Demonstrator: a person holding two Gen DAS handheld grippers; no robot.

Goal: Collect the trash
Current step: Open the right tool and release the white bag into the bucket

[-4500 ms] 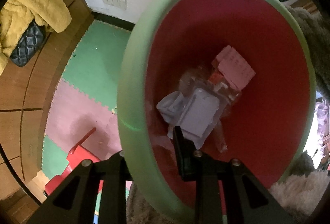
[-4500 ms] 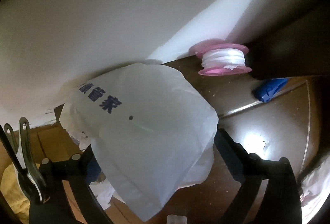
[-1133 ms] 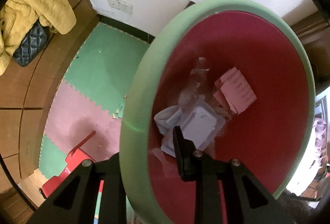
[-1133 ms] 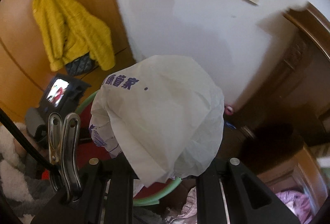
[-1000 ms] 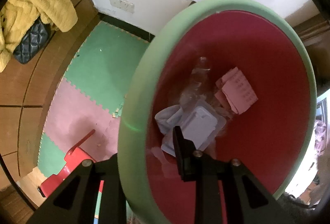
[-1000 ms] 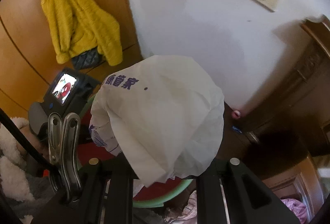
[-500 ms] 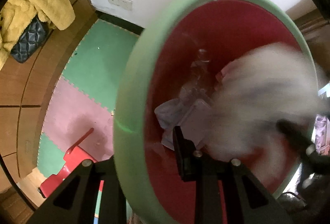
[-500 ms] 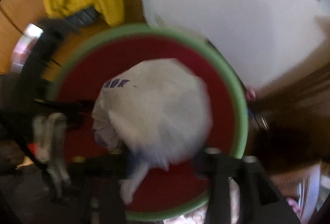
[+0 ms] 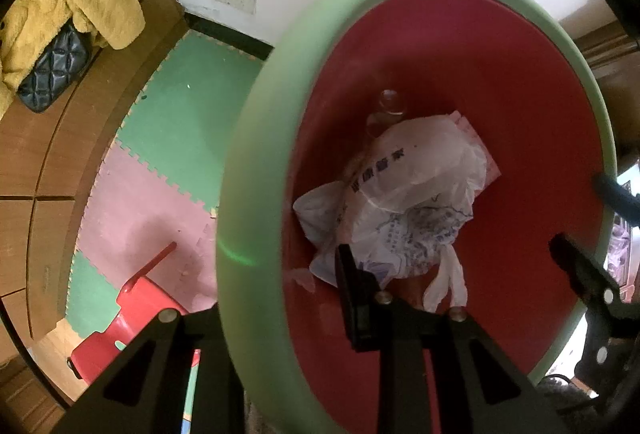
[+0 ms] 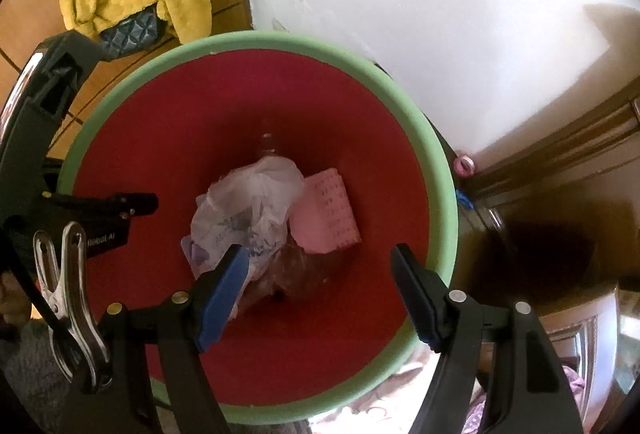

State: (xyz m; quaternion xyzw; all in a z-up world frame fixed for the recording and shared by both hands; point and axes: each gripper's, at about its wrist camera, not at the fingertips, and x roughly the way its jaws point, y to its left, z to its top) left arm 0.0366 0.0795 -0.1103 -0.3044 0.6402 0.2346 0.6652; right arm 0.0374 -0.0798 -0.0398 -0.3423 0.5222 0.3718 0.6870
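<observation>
**Now dropped: bag in the bin, fingers to be drawn clear**

Seen from the left wrist, the green rim of the bin [image 9: 256, 170] is pinched between the left gripper [image 9: 280, 318] fingers, nearly shut on it. The white plastic bag [image 9: 412, 194] lies inside on the red lining, over older scraps. The rim should be held steady.

Seen from the right wrist, the right gripper [image 10: 320, 274] has just been opening; its fingers stand wide with nothing between them, above the bag. A straight lift is advised, so the bag is not snagged.

free: bin [image 10: 436, 170] mouth open above | obstacle: plastic bag [image 10: 250, 202] heaped on bottom
</observation>
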